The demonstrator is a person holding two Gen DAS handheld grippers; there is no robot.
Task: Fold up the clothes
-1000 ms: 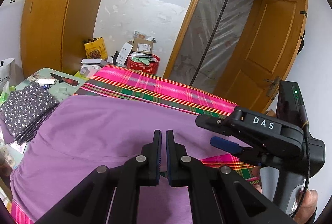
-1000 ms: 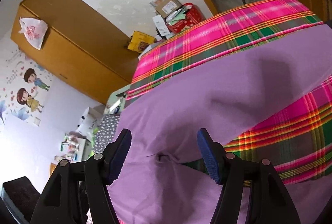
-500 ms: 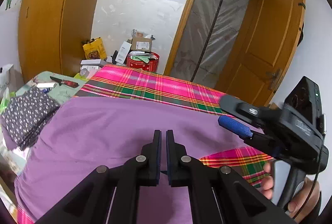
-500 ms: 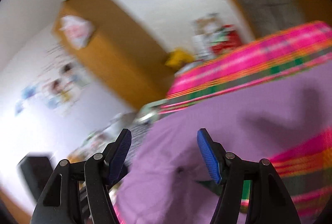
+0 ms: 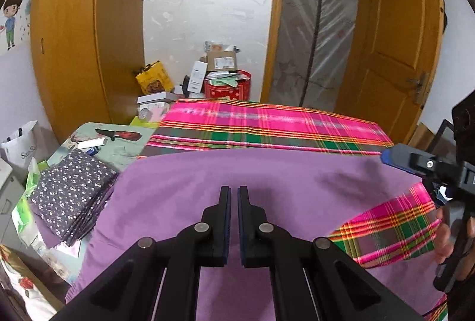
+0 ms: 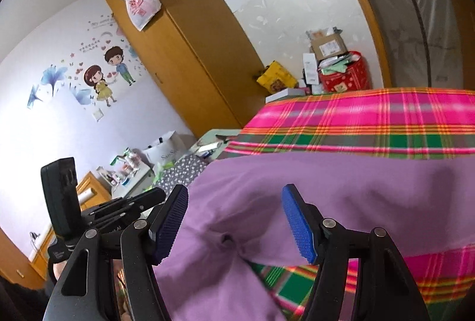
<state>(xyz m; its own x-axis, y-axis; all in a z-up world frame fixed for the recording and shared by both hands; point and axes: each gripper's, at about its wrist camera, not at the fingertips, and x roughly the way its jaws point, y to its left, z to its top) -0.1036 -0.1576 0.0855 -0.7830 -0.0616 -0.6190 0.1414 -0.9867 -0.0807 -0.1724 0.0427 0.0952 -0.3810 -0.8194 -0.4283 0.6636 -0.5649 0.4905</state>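
A purple garment lies spread over a bed with a pink and green plaid sheet. My left gripper hovers over the garment's near part, shut to a thin slit; I cannot make out any cloth pinched in it. My right gripper is open above a pucker in the purple garment, with nothing between its blue pads. In the left wrist view the right gripper is at the right edge, held by a hand. A strip of plaid sheet shows under a folded flap.
A folded dark floral cloth sits at the bed's left, beside a table with a knife. Behind stand a wooden wardrobe, boxes and a red tin, and an open wooden door.
The right gripper has swung out to the right, away from the left gripper, and its view has turned back to level. The left gripper has stayed shut and barely moved.
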